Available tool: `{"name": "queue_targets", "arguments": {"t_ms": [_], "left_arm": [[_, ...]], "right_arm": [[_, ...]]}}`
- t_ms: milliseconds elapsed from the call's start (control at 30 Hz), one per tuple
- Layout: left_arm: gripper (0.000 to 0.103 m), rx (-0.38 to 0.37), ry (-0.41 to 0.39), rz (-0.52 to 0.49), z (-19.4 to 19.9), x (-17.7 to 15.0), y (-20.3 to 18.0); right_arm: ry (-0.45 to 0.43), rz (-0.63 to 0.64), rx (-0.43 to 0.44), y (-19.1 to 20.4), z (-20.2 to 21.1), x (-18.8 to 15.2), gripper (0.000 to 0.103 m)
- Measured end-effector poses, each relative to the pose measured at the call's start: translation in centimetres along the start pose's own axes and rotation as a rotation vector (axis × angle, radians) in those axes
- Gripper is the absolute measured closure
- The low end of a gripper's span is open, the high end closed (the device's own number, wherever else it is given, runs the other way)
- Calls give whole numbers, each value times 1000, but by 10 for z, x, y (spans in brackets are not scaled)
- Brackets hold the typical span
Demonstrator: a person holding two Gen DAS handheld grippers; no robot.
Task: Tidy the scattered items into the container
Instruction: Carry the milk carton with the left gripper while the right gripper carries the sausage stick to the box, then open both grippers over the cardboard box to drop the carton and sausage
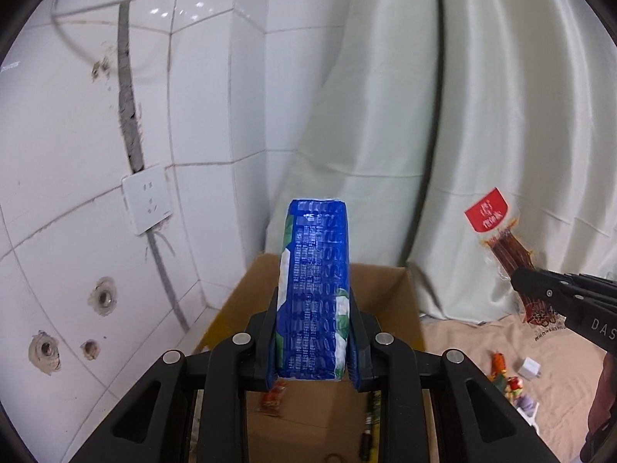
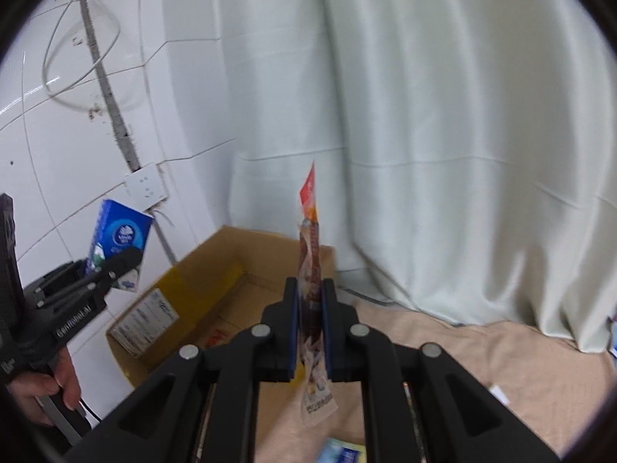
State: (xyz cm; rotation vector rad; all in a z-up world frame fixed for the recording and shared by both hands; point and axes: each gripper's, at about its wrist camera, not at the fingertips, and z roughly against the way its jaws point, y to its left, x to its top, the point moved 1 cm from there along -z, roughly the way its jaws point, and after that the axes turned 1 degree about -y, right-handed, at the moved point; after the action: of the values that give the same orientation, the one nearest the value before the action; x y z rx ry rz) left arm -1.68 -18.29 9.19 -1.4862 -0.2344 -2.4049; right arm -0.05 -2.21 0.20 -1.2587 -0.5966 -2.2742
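My left gripper (image 1: pixel 313 308) is shut on a blue tissue pack (image 1: pixel 316 262), held upright above the near side of an open cardboard box (image 1: pixel 393 301). My right gripper (image 2: pixel 309 289) is shut on a thin clear snack packet with a red top (image 2: pixel 309 254), held edge-on in front of the same box (image 2: pixel 193 281). In the left wrist view the right gripper (image 1: pixel 520 281) shows at the right with the snack packet (image 1: pixel 497 231) sticking up from it. The right wrist view has the left gripper (image 2: pixel 115 262) with the blue pack (image 2: pixel 123 231) at the left, a hand (image 2: pixel 42 386) on its handle.
The box stands in a corner between a tiled wall with a socket (image 1: pixel 146 204) and a pale curtain (image 1: pixel 385 115). A red packet (image 1: pixel 272 399) lies inside it. On the beige cloth (image 2: pixel 482 347) lie small colourful items (image 1: pixel 505 378), a white cube (image 1: pixel 530 368) and a blue-and-yellow packet (image 2: pixel 343 453).
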Motion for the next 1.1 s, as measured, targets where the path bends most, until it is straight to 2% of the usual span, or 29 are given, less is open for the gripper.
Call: {"name": "queue_targets", "arguments": {"t_ms": [167,500,667,1033,1067,1100], "left_arm": [[76,12,48,26,-23,-22,25],[76,-2,131,25,-61,-59,24],[76,-12,177,23,-73,-74,22],[75,-37,194,-30,-78,-85,12],[75,-36,195,-40,-78,-84,10],[75,-33,200,-52,-79,-84,8]], "right_arm": [[41,39,70,42,-45,1,90],[134,49,149,70,-99,-13,90],[188,52,165,72,-117,-33,90],[245,34,171,71,-136,-48,89],[247,33,164,71,-136,-48,88],[257,37,160,71,-138,-48,83]]}}
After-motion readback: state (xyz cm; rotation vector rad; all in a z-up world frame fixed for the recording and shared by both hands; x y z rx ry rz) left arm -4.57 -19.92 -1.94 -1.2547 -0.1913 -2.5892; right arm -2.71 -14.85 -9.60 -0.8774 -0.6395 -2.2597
